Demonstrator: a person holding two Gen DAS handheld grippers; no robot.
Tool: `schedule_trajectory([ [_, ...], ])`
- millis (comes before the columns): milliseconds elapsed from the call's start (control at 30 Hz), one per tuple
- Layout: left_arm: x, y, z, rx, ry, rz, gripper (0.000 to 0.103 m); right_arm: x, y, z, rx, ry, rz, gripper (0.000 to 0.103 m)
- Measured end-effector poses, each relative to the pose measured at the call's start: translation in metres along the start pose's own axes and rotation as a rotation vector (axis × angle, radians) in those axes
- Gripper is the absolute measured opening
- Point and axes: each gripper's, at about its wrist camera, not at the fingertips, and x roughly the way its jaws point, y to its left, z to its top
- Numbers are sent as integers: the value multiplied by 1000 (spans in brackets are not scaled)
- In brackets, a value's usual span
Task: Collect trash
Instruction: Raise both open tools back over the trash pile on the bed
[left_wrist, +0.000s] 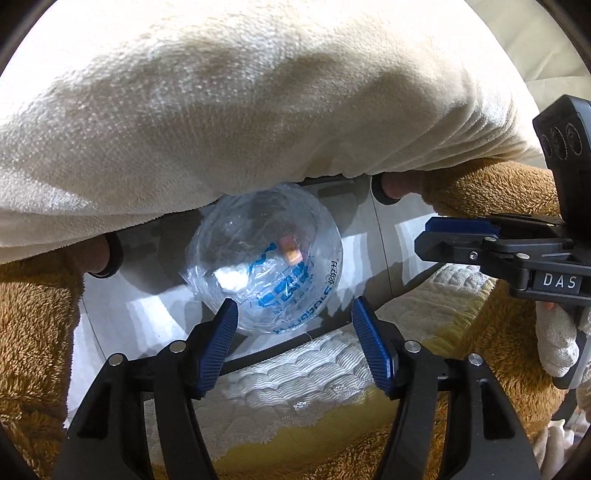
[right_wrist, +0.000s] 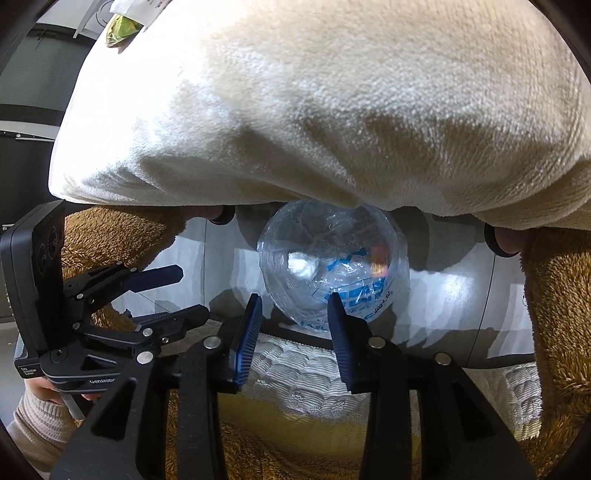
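Observation:
A clear plastic bag (left_wrist: 266, 258) with blue print stands open on the pale floor, half under a cream fleece. It shows again in the right wrist view as the bag (right_wrist: 332, 266). Inside lie a small pink-orange scrap (left_wrist: 290, 251) and a white crumpled piece (left_wrist: 231, 278). My left gripper (left_wrist: 294, 310) hangs above the bag's near rim, open, with nothing between its blue pads. My right gripper (right_wrist: 293, 301) is also open and empty over the same rim. Each gripper shows in the other's view: the right gripper (left_wrist: 421, 240) and the left gripper (right_wrist: 194, 291).
A cream fleece (left_wrist: 258, 110) fills the upper half of both views. Brown fuzzy fabric (left_wrist: 37, 314) flanks the bag on both sides. A white quilted edge (left_wrist: 295, 373) lies just under the grippers. A knit sleeve (right_wrist: 33, 417) holds the left gripper. A green item (right_wrist: 122, 29) lies far off.

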Motion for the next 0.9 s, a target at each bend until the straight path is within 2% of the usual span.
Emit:
schedule_trajectory([
  [200,-10,0,-1,15,-53,2,63,-11,4,-3,-24,-49,1,38],
  [367,-26,-2,-3,24,-126,-6,63,-30,9,-7,-57,-135,25,38],
  [667,-77,-8,-13,59,-340,-44,63,-80,24,-20,-142,-333,84,42],
  [900,-114,-13,-11,89,-482,-39,63,-112,37,-24,-220,-455,103,51],
])
